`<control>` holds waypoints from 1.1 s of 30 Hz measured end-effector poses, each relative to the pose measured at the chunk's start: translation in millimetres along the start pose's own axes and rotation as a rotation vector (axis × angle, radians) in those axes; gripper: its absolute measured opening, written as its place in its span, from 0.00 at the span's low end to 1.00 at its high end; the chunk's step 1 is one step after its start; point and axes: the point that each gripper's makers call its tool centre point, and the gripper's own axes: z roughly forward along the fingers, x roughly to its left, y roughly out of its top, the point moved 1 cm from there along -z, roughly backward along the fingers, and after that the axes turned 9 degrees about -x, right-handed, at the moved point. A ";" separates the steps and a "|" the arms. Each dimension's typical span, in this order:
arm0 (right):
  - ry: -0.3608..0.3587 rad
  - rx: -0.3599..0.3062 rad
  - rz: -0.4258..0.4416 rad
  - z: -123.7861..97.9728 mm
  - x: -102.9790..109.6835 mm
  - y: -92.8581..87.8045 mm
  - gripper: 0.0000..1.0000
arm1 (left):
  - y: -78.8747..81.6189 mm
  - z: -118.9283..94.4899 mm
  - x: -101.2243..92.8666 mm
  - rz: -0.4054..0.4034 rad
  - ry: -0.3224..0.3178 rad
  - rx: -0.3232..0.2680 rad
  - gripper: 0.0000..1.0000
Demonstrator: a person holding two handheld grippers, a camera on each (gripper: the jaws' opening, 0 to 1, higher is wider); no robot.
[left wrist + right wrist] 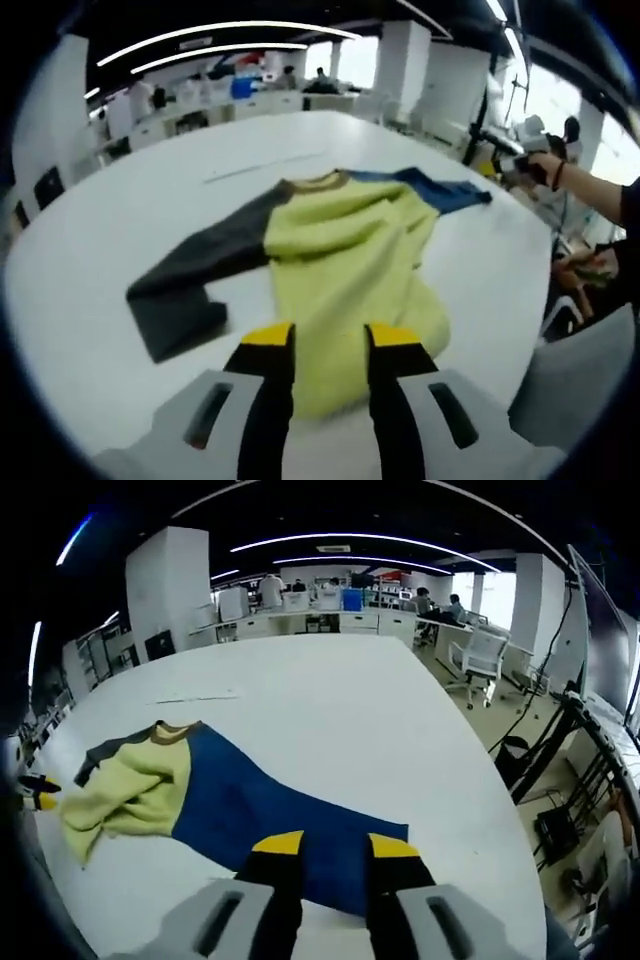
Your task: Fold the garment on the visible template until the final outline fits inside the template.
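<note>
A long-sleeved garment (345, 265) is lying spread on a large white table (120, 250), with its yellow-green body rumpled and partly bunched. Its grey sleeve (190, 280) is extending across the table surface, bent at the cuff, and its blue sleeve (270, 820) is stretching out the opposite way toward the table edge. The left gripper (330, 345) is hovering at the hem of the yellow-green body with its yellow-tipped jaws parted and nothing between them. The right gripper (335, 852) is standing over the cuff end of the blue sleeve, near the table edge, jaws likewise spread apart; whether they are touching the fabric cannot be determined.
</note>
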 end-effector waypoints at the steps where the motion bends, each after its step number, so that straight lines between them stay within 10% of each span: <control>1: 0.012 -0.002 -0.005 -0.3 4.2 0.9 0.25 | 1.4 0.9 -4.4 0.009 -0.010 -0.001 0.26; 17: 0.273 -0.009 -0.058 -4.2 91.5 0.4 0.54 | -4.3 28.6 -76.5 0.080 -0.186 0.020 0.37; 33: 0.489 -0.019 -0.200 -6.1 168.1 -16.4 0.63 | -21.2 48.6 -94.1 0.086 -0.171 0.054 0.42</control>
